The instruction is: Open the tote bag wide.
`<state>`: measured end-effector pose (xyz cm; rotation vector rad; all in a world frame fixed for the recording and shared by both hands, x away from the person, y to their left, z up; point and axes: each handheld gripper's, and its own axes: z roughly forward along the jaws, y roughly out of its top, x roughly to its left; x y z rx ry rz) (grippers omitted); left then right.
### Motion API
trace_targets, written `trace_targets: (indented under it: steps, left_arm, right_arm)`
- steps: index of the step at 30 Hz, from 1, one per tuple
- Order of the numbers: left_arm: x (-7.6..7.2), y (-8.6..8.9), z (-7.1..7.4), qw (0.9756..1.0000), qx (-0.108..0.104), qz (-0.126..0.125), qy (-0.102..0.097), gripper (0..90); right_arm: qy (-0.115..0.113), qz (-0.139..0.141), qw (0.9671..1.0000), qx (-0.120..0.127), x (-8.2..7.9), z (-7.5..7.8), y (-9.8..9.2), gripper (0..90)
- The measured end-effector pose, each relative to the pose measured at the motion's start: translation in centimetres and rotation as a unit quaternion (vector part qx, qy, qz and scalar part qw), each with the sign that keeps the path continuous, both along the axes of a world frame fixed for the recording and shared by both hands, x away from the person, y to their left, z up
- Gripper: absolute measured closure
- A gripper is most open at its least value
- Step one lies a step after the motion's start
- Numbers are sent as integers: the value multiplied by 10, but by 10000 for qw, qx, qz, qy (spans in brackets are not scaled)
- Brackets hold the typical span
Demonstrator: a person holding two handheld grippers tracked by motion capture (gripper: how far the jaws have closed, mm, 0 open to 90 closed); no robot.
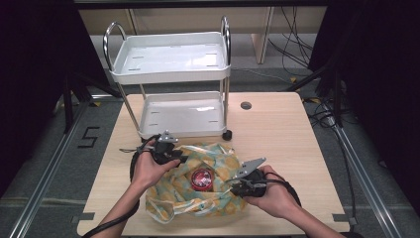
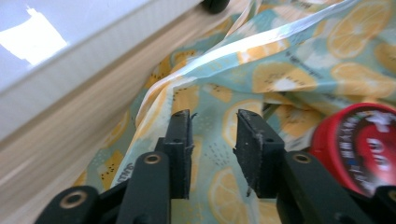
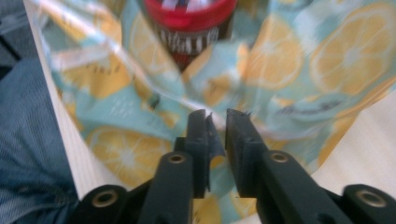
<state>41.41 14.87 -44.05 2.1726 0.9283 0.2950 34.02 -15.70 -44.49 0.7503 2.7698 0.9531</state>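
Observation:
A lemon-print bag (image 1: 220, 161) lies crumpled on the wooden table (image 1: 277, 134), with a red-lidded can (image 1: 201, 178) standing in its open middle. My left gripper (image 1: 182, 159) is at the bag's upper left edge. In the left gripper view its jaws (image 2: 214, 122) stand open, with the bag fabric (image 2: 289, 70) behind the gap and the can (image 2: 362, 142) to the right. My right gripper (image 1: 232, 187) is at the bag's right edge. Its jaws (image 3: 215, 117) stand slightly apart with a fold of bag fabric (image 3: 280, 60) in the narrow gap, unpressed; the can (image 3: 189, 28) is beyond.
A white two-shelf cart (image 1: 173, 69) stands at the table's far left side, its wheel (image 1: 227, 134) just beyond the bag. A round grommet (image 1: 245, 105) sits in the tabletop. The person's leg in blue cloth (image 3: 28, 140) is below the near table edge.

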Motion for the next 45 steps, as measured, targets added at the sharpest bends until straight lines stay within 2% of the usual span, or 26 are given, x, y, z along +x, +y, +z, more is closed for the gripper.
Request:
trace_targets:
  steps: [1, 2, 4, 5, 7, 8, 9, 11, 12, 17, 18, 19, 22, 27, 28, 29, 30, 31, 32, 33, 34, 35, 37, 38, 41, 45]
  left_arm:
    - [-2, 1, 2, 10000, -10, -37, -24, 619]
    - [-6, 1, 4, 10000, -37, -22, -30, 606]
    - [-13, 2, 8, 9999, -80, -43, -86, 547]
    - [-17, 3, 9, 9999, -104, -5, -84, 523]
    - [-24, 5, 12, 9998, -150, 1, -96, 494]
    - [-27, 6, 13, 9999, -140, -9, -80, 482]
    - [-31, 6, 13, 9998, -161, -7, -89, 475]
    - [-39, 7, 14, 9997, -157, -37, -167, 465]
    - [-43, 8, 15, 9997, -170, -37, -196, 464]
    - [-64, 13, 17, 9987, -243, 67, -448, 467]
    - [-67, 15, 17, 9987, -137, 7, -481, 461]
    - [-71, 14, 16, 9984, -213, 76, -511, 453]
    - [-79, 16, 14, 9982, -227, 83, -547, 439]
    - [-83, 21, 12, 9979, -210, 166, -591, 414]
    - [-82, 22, 12, 9977, -187, 124, -644, 406]
    - [-82, 22, 12, 9975, -214, 159, -661, 400]
    - [-82, 23, 13, 9977, -171, 140, -642, 395]
    - [-83, 22, 12, 9974, -226, 231, -638, 381]
    - [-83, 22, 13, 9973, -226, 250, -655, 376]
    - [-83, 21, 13, 9972, -217, 254, -665, 376]
    - [-83, 21, 13, 9972, -189, 288, -670, 376]
    - [-83, 21, 13, 9971, -216, 277, -676, 375]
    - [-83, 21, 13, 9972, -195, 279, -662, 370]
    - [-83, 21, 13, 9971, -137, 254, -706, 366]
    - [-81, 21, 13, 9973, -26, 207, -707, 354]
    - [-82, 20, 12, 9969, -168, 324, -700, 346]
  right_arm:
    - [55, -130, 9999, 93, -3, 1, 2, 762]
    - [137, -183, 9997, 22, -3, 4, 2, 750]
    - [-222, 50, 9995, 210, 3, 4, 3, 733]
    - [-221, 29, 9996, 152, 3, 7, 3, 728]
    - [-343, 114, 9990, 268, 6, 9, 6, 741]
    - [-403, 146, 9986, 304, 7, 9, 8, 758]
    - [-366, 146, 9986, 356, 7, 10, 10, 802]
    - [-451, 170, 9982, 359, 10, 10, 13, 900]
    - [-382, 187, 9987, 271, 10, 11, 14, 900]
    - [-253, 218, 9992, 229, 13, 2, 27, 900]
    - [-212, 236, 9992, 227, 14, 0, 29, 900]
    - [-173, 183, 9995, 214, 14, -1, 30, 900]
    - [-190, 176, 9995, 198, 16, -3, 34, 900]
    - [-175, 283, 9994, 124, 17, -5, 40, 900]
    - [-144, 236, 9994, 194, 16, -6, 43, 900]
    - [-102, 180, 9997, 96, 16, -6, 43, 900]
    - [-135, 269, 9994, 164, 16, -7, 44, 900]
    - [-109, 221, 9996, 107, 15, -7, 46, 900]
    - [-141, 361, 9992, 59, 17, -6, 46, 900]
    - [-137, 257, 9995, 109, 16, -7, 47, 900]
    - [-85, 199, 9998, 48, 15, -7, 48, 900]
    - [-153, 347, 9993, 54, 16, -7, 48, 900]
    - [-143, 205, 9997, 63, 15, -7, 50, 900]
    - [-188, 294, 9994, 78, 15, -7, 51, 900]
    - [-171, 297, 9994, 21, 16, -5, 50, 900]
    - [-183, 282, 9994, 27, 15, -6, 52, 900]
